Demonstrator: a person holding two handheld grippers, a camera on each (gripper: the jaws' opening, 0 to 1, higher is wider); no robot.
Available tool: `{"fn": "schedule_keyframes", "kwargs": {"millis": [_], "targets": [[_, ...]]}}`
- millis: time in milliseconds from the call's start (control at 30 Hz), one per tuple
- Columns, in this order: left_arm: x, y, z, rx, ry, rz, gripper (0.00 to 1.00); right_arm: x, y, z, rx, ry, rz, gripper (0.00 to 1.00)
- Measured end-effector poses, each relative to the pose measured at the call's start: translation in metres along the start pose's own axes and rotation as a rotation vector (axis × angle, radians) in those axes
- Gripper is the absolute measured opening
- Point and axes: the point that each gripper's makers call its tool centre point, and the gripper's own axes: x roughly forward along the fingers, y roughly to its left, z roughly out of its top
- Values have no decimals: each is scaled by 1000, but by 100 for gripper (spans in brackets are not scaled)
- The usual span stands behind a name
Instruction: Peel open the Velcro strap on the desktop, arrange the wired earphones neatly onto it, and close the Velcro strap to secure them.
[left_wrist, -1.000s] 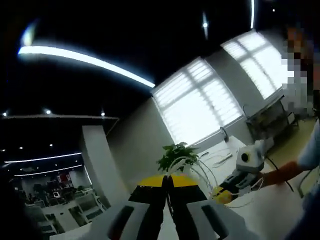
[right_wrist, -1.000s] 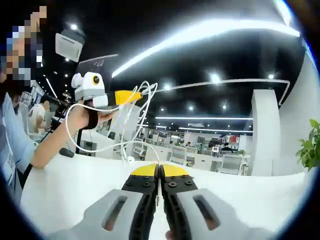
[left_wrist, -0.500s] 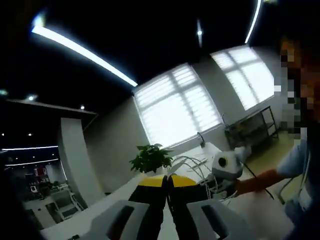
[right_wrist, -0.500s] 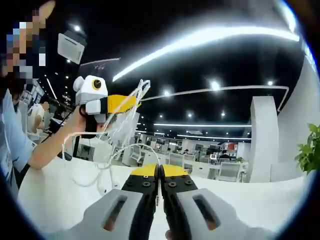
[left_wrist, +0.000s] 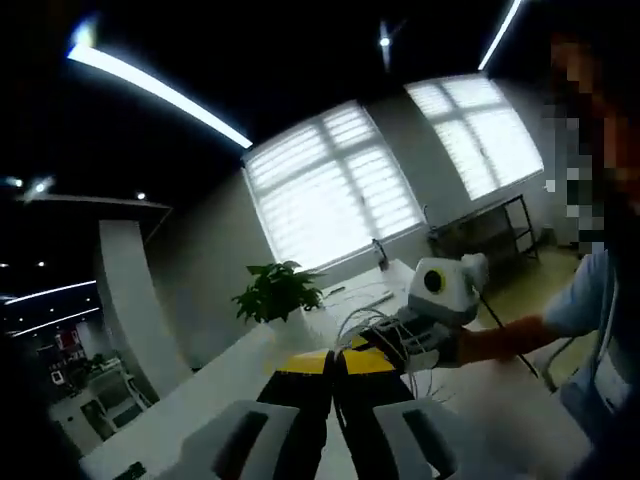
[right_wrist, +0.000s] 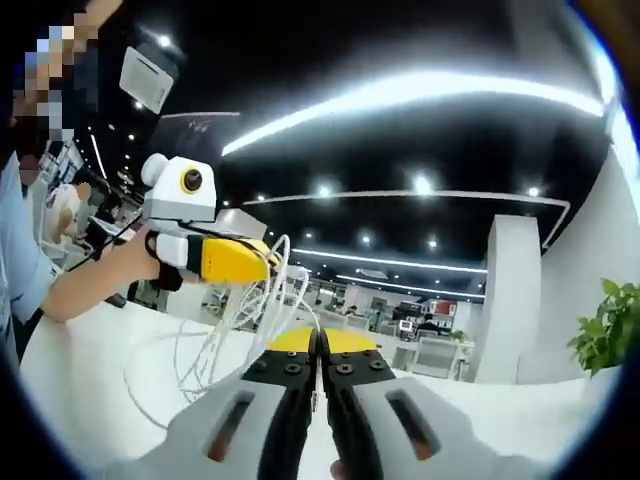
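White earphone cable (right_wrist: 225, 340) hangs in loops from the left gripper (right_wrist: 262, 266), its yellow jaws clamped on the strands, held up over the white table (right_wrist: 90, 370) near its left side. The right gripper (right_wrist: 318, 345) sits with jaws pressed together, the cable's loops beside it.

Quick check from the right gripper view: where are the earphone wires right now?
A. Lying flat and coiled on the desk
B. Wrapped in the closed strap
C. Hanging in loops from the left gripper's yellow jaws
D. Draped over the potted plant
C: the white wires hang in loops from the left gripper, held above the desk.
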Motion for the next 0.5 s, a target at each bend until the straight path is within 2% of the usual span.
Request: {"fn": "schedule_keyframes", "kwargs": {"millis": [333, 500], "targets": [[4, 5, -4, -50, 31, -16, 6, -1, -5, 3, -208, 37, -87, 4], [6, 4, -8, -57, 46, -11, 6, 0, -7, 1, -257, 58, -109, 4]]}}
